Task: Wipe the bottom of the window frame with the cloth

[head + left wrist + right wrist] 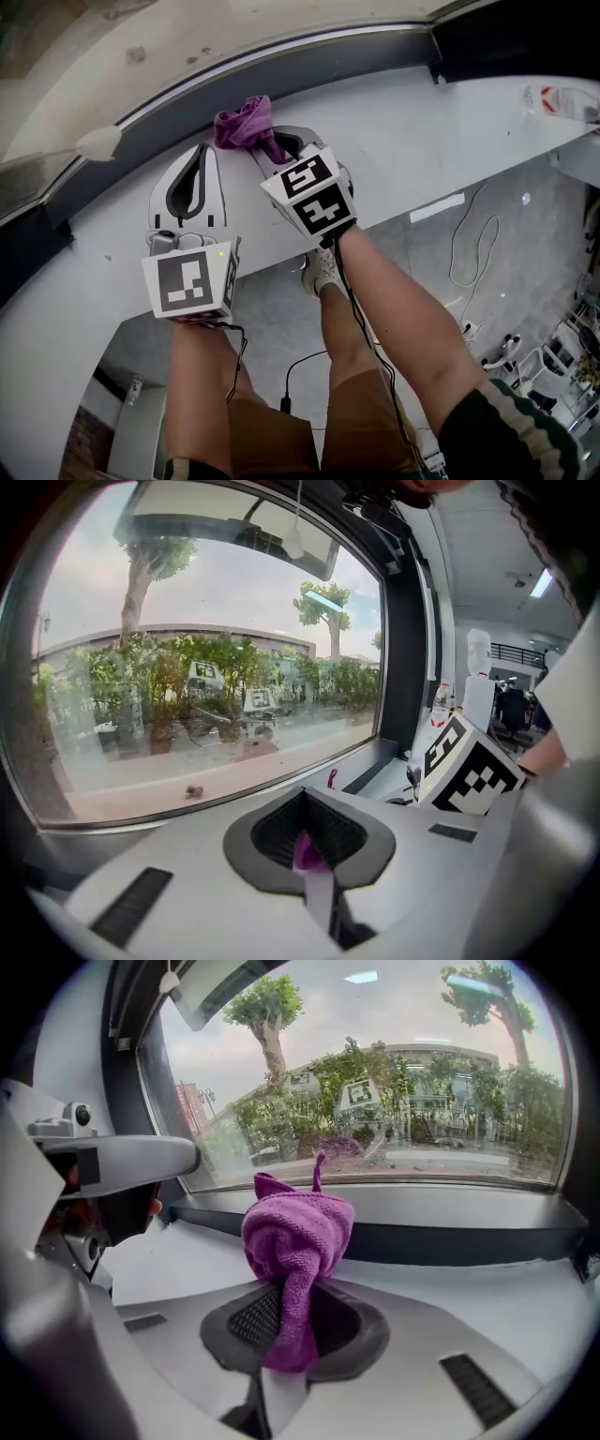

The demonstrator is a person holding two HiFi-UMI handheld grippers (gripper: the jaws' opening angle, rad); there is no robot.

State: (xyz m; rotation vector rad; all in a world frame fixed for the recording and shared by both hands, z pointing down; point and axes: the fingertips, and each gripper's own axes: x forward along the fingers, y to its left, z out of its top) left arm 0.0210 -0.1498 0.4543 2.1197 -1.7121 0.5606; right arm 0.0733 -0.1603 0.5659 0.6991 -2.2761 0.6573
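Looking down from the head view, a person's 2 bare arms reach out over a white sill [441, 131]. Each hand holds a gripper. The left gripper [202, 155] lies on the sill with its 2 fingers closed tip to tip. The right gripper [274, 142] is just beside it, a bit further forward. It pinches a purple cloth [246, 120]. The bunched cloth sits at the far edge of the sill, right at the dark bottom strip of the window frame [319, 67]. I cannot tell if it presses on the strip.

From the left gripper view, the left gripper [309, 841] has its jaws together. A small purple bit [307, 847] shows in the slot where they meet, and I cannot tell what it is. The big window glass [206, 667] is ahead, with trees outside. The marker cube [469, 766] of the right gripper is at the right.

From the right gripper view, the right gripper [291, 1330] has its jaws closed tight on a hanging tail of the cloth [298, 1232]. The rest of the cloth stands up above the jaws in a round bunch. The dark bottom of the window frame [459, 1241] runs across behind it. The left gripper [112, 1162] shows at the left side.
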